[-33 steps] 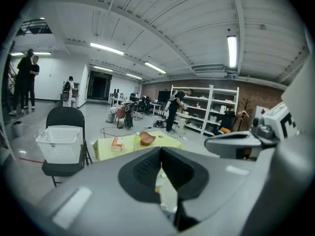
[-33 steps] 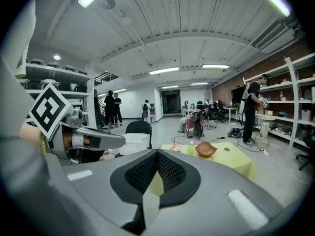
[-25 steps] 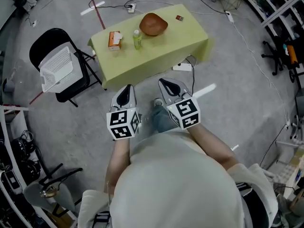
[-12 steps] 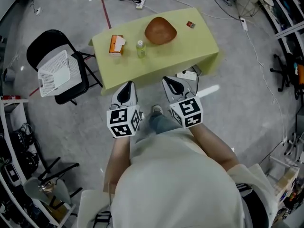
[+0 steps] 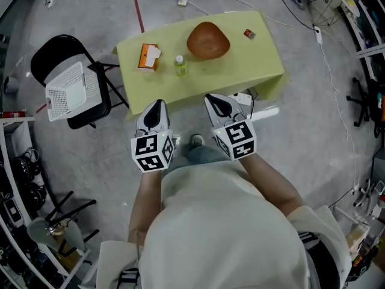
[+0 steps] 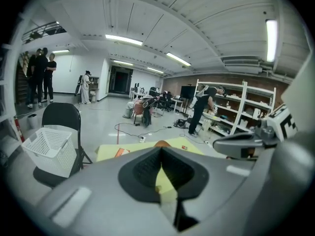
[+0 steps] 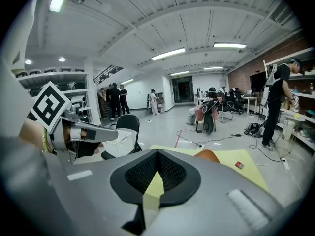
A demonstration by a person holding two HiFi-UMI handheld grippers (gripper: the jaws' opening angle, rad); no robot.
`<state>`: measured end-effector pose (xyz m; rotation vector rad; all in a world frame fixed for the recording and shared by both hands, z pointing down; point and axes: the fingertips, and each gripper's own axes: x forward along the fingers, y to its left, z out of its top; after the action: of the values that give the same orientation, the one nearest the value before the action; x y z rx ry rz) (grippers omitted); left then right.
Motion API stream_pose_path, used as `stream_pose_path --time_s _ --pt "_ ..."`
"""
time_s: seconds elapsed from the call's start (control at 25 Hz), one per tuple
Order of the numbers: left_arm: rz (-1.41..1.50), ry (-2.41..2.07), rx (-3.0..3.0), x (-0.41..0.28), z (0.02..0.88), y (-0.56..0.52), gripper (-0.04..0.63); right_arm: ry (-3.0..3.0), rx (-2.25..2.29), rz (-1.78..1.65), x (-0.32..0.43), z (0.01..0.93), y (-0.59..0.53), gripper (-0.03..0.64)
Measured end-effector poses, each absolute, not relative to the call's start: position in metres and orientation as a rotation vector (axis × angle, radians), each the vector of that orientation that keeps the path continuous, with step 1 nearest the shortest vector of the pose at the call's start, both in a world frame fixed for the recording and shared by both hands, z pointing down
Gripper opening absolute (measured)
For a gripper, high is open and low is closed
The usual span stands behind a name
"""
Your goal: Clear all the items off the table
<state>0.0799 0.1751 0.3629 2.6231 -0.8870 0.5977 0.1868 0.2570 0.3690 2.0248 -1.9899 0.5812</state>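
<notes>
My left hand-held gripper [image 5: 155, 106]: jaws closed together, nothing between them, just short of the bench's near edge.
My right hand-held gripper [image 5: 216, 100]: closed and empty too, beside the left one; it covers part of a white power strip [image 5: 243, 97] on the floor.
Bench [image 5: 252, 62]: yellow-covered; in both gripper views my own jaws hide most of it.
On the bench: brown bowl [image 5: 208, 40] far centre, small bottle [image 5: 180, 65] and orange box [image 5: 148, 56] to its left, a red item [image 5: 249, 34] far right, too small to identify.
Left of bench: black chair [image 5: 60, 48] carrying a white basket [image 5: 67, 90].
</notes>
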Motion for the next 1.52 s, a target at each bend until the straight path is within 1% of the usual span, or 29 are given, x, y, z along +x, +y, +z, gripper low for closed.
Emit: stream_pose_path --time_s 0.48,0.68,1.04,1.52 --pt "0.602 -1.054 2.506 0.039 0.391 0.099 0.009 -2.075 1.871 0.625 0.151 0.398 0.176 -0.003" --pt "0.611 -1.09 2.499 0.027 0.403 0.063 0.009 -2.086 1.847 0.643 0.141 0.406 0.13 0.008" --pt "0.662 -1.055 2.464 0.026 0.438 -0.005 0.009 -2.054 1.836 0.721 0.131 0.438 0.046 0.038" --pt "0.79 -0.98 2.41 0.039 0.506 -0.074 0.009 -1.977 1.801 0.831 0.135 0.498 -0.03 0.051"
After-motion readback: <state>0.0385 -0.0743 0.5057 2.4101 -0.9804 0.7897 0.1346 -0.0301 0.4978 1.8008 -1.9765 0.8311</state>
